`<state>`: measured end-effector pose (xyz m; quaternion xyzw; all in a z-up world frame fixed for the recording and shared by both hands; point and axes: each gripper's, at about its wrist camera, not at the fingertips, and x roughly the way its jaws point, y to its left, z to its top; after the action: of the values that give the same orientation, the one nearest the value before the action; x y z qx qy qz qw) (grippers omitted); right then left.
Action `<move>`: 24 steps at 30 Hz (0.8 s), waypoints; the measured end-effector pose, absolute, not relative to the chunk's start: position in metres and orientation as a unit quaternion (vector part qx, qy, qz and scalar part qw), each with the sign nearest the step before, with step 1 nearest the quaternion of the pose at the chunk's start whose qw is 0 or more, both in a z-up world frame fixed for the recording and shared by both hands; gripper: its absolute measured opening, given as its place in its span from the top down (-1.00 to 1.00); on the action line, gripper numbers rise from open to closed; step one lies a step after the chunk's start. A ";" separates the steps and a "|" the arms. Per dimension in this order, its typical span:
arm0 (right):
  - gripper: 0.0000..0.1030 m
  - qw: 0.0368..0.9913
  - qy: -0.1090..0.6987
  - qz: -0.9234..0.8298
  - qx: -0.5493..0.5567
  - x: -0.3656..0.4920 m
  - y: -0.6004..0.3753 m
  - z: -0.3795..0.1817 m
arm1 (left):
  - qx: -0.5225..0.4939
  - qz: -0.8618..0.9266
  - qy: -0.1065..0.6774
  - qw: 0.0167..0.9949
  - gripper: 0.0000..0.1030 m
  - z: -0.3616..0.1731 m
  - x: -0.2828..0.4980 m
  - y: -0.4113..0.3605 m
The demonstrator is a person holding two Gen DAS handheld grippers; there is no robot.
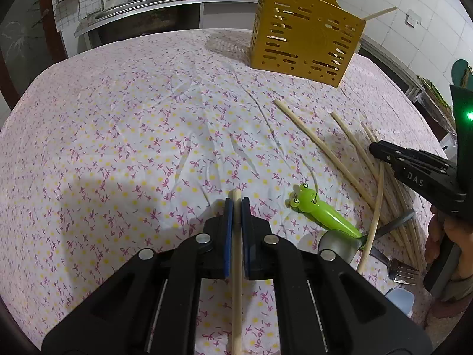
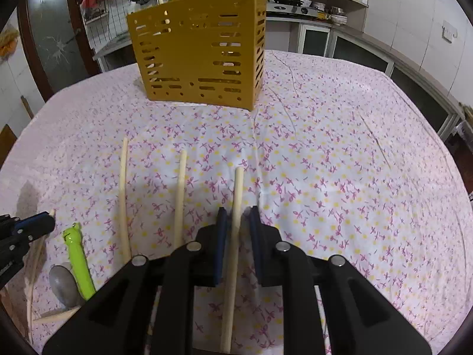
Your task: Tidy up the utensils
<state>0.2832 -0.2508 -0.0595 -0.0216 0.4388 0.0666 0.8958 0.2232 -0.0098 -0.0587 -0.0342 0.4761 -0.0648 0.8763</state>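
Observation:
In the left wrist view my left gripper (image 1: 236, 204) is shut on a wooden chopstick (image 1: 236, 281), which runs back between the blue pads toward the camera. Seen from the right wrist, my right gripper (image 2: 239, 222) is open; a second chopstick (image 2: 239, 189) lies between its pads with a narrow gap on each side. A yellow slotted utensil holder (image 1: 304, 38) (image 2: 201, 59) stands upright at the far side of the table, with a few chopsticks poking out of it. Several loose chopsticks (image 1: 322, 148) (image 2: 122, 192) lie on the cloth.
A green frog-handled spoon (image 1: 322, 213) (image 2: 78, 254) and a fork (image 1: 399, 269) lie among the loose chopsticks. The floral tablecloth (image 1: 133, 133) covers the table. Kitchen counters and a stove stand beyond the far edge. A hand (image 1: 449, 236) holds the right gripper's handle.

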 end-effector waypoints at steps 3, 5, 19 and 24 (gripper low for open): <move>0.81 0.893 0.444 0.066 -0.022 0.284 -0.247 -0.059 | -0.030 -0.065 0.475 0.877 0.92 -0.059 0.222 -0.011; 0.89 0.895 0.442 0.066 -0.005 0.283 -0.251 -0.057 | -0.034 -0.066 0.475 0.877 0.92 -0.059 0.222 -0.010; 0.88 0.937 0.309 0.119 0.112 0.245 -0.289 0.013 | -0.091 -0.137 0.372 0.913 0.91 0.014 0.222 -0.002; 0.88 0.948 0.250 0.142 0.134 0.243 -0.294 0.029 | -0.083 -0.157 0.329 0.927 0.91 0.045 0.233 -0.012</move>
<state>0.2428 -0.2943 0.0289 0.1341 0.2497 0.1418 0.9485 0.2329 -0.0125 0.0447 -0.0830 0.3293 -0.1571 0.9273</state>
